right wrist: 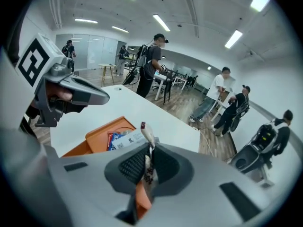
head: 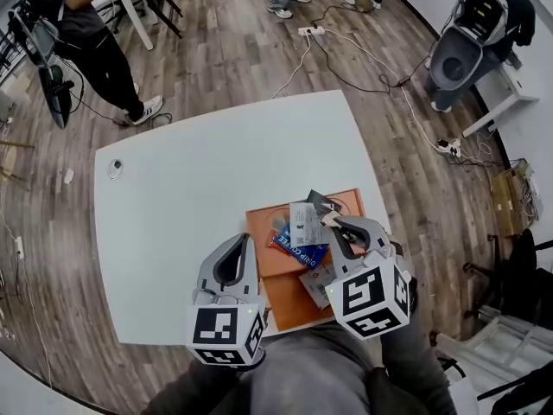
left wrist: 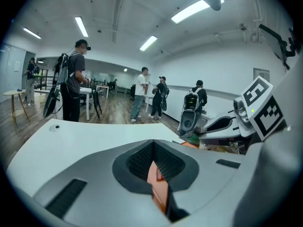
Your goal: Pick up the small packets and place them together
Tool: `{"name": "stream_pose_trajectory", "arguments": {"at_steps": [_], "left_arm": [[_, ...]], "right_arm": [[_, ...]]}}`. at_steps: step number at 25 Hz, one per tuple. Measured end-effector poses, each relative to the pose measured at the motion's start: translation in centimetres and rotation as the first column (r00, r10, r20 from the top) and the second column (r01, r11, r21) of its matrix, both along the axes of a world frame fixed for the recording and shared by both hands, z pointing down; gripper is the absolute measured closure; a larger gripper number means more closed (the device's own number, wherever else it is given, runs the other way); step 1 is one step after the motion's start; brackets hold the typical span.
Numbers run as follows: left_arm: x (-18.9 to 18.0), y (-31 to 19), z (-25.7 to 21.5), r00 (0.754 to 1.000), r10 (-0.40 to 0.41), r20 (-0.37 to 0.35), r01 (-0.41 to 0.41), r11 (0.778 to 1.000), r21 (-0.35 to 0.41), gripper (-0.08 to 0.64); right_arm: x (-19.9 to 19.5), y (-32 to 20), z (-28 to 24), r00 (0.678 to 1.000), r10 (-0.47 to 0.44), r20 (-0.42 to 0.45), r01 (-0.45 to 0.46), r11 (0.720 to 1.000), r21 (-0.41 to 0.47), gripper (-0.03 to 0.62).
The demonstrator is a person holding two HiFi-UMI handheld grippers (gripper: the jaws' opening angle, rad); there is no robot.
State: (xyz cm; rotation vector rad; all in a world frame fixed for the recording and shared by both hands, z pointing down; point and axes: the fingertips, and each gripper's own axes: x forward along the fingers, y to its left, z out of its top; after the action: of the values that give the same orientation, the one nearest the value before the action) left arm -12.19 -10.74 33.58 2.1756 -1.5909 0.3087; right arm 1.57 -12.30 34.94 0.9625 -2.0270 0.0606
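While the orange tray (head: 259, 228) sits at the white table's (head: 190, 197) near right edge, the tabletop left of it and beyond it is mostly bare. The right gripper (right wrist: 147, 150) pinches a thin beige packet (right wrist: 148, 143) with dark print, edge-on, above the tray's blue packet (head: 298, 247) and white packet (head: 304, 221). The left gripper (left wrist: 154, 145) has its jaws together, empty, at the tray's left edge.

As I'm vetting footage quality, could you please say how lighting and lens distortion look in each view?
Head view: even, soft light with no harsh shadows; the wide lens bows the edges of the white table and the floorboards. Left gripper view: black rounded corners, and the ceiling light strips are blown out. Right gripper view: same dark corners; the small packet in the right tongs looks slightly soft.
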Motion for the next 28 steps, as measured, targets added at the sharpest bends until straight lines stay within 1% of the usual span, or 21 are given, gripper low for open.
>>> {"name": "stream_pose_trajectory", "arguments": {"at_steps": [3,6,12,14,19,22,28], "left_arm": [[-0.4,-0.3,1.2,1.000,-0.015,0.004,0.015,0.999,-0.031,0.563],[-0.2,-0.5,1.7,1.000,-0.017,0.006,0.017,0.999,-0.045,0.563],[-0.4,-1.0,2.2,0.999,-0.031,0.010,0.031,0.997,-0.067,0.563],[-0.5,-1.1,2.3,0.999,-0.035,0.010,0.036,0.997,-0.072,0.563],[-0.5,-1.3,2.0,0.999,-0.041,0.006,0.041,0.997,-0.071,0.563],[-0.7,-0.8,1.9,0.999,-0.043,0.004,0.043,0.997,-0.065,0.563],[-1.0,0.2,1.8,0.999,-0.046,0.006,0.047,0.998,-0.050,0.563]], "right_arm": [[-0.7,-0.2,1.7,1.000,-0.023,0.007,0.023,0.999,-0.034,0.574],[-1.3,-0.3,2.8,0.999,-0.049,0.013,0.050,0.997,-0.059,0.568],[-2.1,-0.4,3.5,0.994,-0.064,0.091,0.075,0.990,-0.122,0.549],[-2.3,-0.2,3.7,0.991,-0.073,0.110,0.090,0.984,-0.151,0.503],[-3.0,0.4,3.6,0.983,-0.095,0.154,0.125,0.972,-0.198,0.435],[-3.4,1.1,3.5,0.980,-0.107,0.166,0.140,0.969,-0.202,0.389],[-3.5,1.5,2.5,0.975,-0.096,0.201,0.130,0.978,-0.165,0.385]]}}
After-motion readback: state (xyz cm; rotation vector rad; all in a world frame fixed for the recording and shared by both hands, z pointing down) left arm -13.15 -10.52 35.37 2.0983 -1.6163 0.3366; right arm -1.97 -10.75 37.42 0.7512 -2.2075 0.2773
